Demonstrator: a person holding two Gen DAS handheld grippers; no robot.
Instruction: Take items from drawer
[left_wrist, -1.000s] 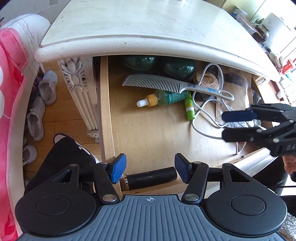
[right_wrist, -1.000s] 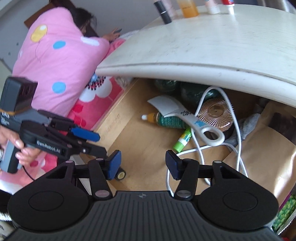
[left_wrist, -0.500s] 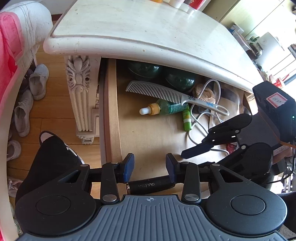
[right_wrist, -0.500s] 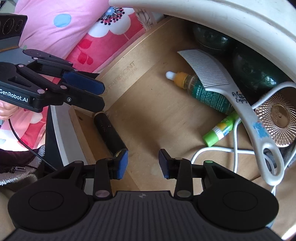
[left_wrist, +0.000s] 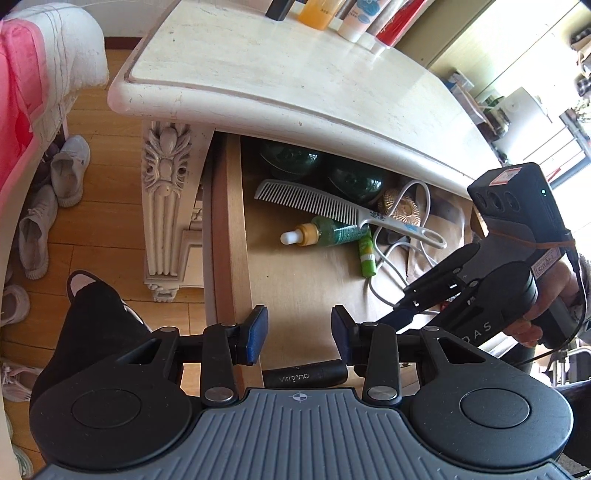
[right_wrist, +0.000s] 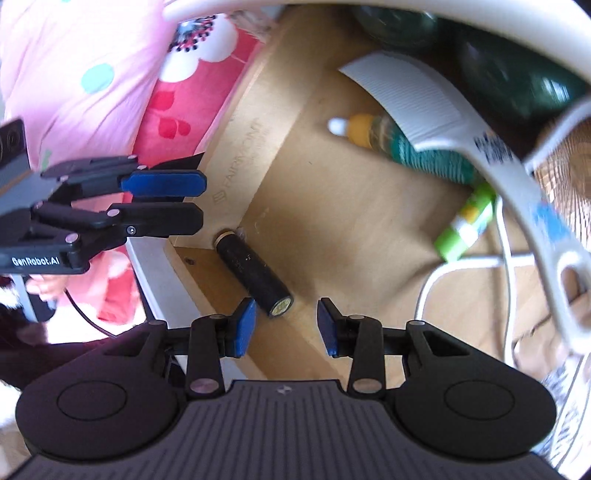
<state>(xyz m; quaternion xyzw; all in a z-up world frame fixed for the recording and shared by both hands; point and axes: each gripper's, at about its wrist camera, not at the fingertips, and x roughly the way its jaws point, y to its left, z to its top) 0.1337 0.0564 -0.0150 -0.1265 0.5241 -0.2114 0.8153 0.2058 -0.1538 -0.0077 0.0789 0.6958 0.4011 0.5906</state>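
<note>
The open wooden drawer (left_wrist: 229, 236) holds a black tube (right_wrist: 253, 275) in its front left corner, a white comb (left_wrist: 332, 208), a green dropper bottle (left_wrist: 325, 233), a small green stick (left_wrist: 366, 254), a white cable (left_wrist: 380, 254) and a gold round disc (left_wrist: 400, 208). My right gripper (right_wrist: 286, 325) is open, its pads just short of the black tube's near end. My left gripper (left_wrist: 299, 334) is open and empty above the drawer's front edge; the black tube (left_wrist: 306, 374) lies just beneath it.
A cream tabletop (left_wrist: 295, 74) overhangs the drawer, with bottles (left_wrist: 317, 14) at its back edge. Two dark green jars (left_wrist: 354, 179) sit deep in the drawer. Shoes (left_wrist: 40, 210) lie on the wooden floor at left. Pink bedding (right_wrist: 92, 74) lies beyond the drawer's side.
My right gripper has dropped into the drawer and closed in on the black tube. My left gripper has drawn back and up over the drawer front. Both narrowed their opening.
</note>
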